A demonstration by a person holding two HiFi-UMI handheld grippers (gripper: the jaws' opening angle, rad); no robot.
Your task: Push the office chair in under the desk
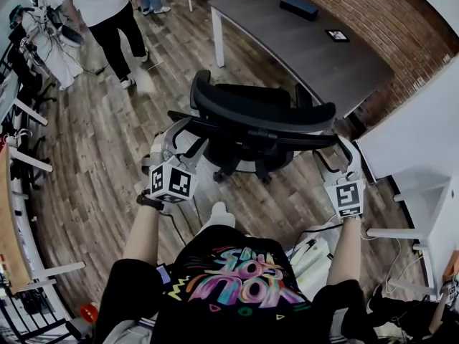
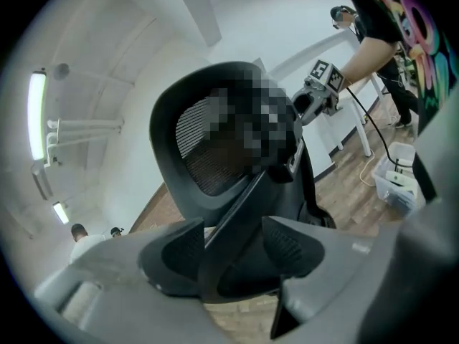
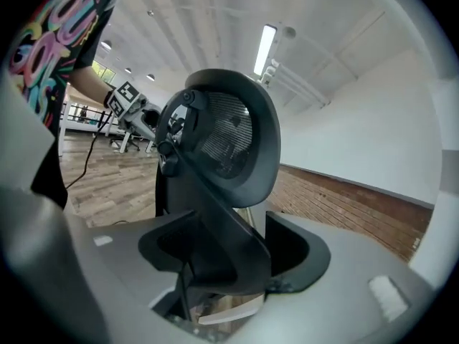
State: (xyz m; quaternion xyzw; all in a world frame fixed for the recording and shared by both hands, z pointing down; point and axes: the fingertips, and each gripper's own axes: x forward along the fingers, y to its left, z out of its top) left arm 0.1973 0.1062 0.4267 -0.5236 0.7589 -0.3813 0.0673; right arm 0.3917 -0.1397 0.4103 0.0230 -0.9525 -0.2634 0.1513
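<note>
The black office chair (image 1: pixel 258 113) stands on the wood floor with its seat toward the grey desk (image 1: pixel 287 41), its curved backrest facing me. My left gripper (image 1: pixel 176 131) is at the backrest's left end and my right gripper (image 1: pixel 344 153) at its right end. In the left gripper view the chair's back frame (image 2: pixel 215 156) runs between the jaws of the left gripper (image 2: pixel 233 246), with a gap beside it. In the right gripper view the backrest edge (image 3: pixel 229 135) lies between the spread jaws of the right gripper (image 3: pixel 222 246). Both grippers are open.
A black box (image 1: pixel 299 7) and a small dark item (image 1: pixel 337 35) lie on the desk. A person in a white shirt (image 1: pixel 107 6) stands far left. A white table (image 1: pixel 423 192) is at right, a white bin with cables (image 1: pixel 312 256) near my feet, racks along the left.
</note>
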